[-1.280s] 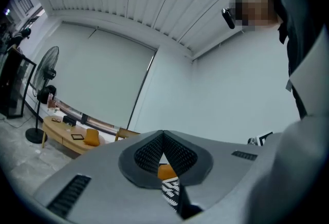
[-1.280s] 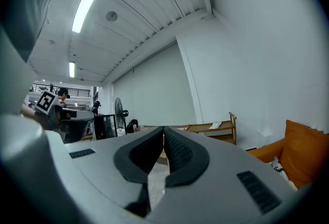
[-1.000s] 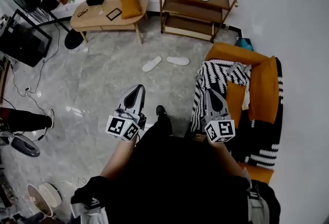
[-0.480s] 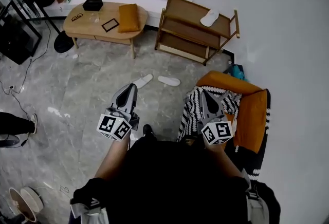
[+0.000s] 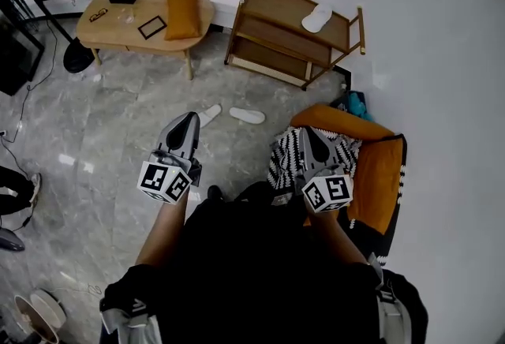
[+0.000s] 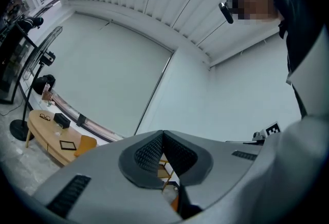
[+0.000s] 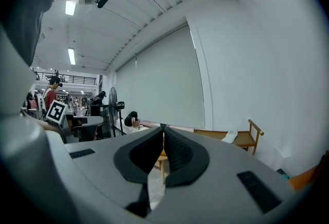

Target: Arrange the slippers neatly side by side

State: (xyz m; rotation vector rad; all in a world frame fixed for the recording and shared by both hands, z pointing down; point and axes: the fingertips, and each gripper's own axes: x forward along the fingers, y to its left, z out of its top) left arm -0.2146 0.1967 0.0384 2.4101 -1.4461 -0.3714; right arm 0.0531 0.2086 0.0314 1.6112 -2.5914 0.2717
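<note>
Two white slippers lie on the grey marble floor: one (image 5: 209, 114) angled, the other (image 5: 248, 116) lying crosswise, their near ends close together in a loose V. A third white slipper (image 5: 316, 18) rests on top of the wooden shelf unit (image 5: 289, 35); it also shows in the right gripper view (image 7: 231, 136). My left gripper (image 5: 184, 124) is held at waist height, shut and empty, just short of the floor slippers. My right gripper (image 5: 308, 136) is also shut and empty, over the striped blanket. Both gripper views look out level, with the jaws pressed together and nothing between them.
An orange sofa (image 5: 377, 171) with a black-and-white striped blanket (image 5: 289, 158) is at the right. A low wooden coffee table (image 5: 145, 16) carries an orange cushion, a black box and a frame. A fan base (image 5: 78, 56) stands at far left. A person's shoe (image 5: 30, 189) shows at the left edge.
The view has moved forward and turned right: the slippers, the shelf and the table have shifted left and nearer. Both grippers stay shut at the same height.
</note>
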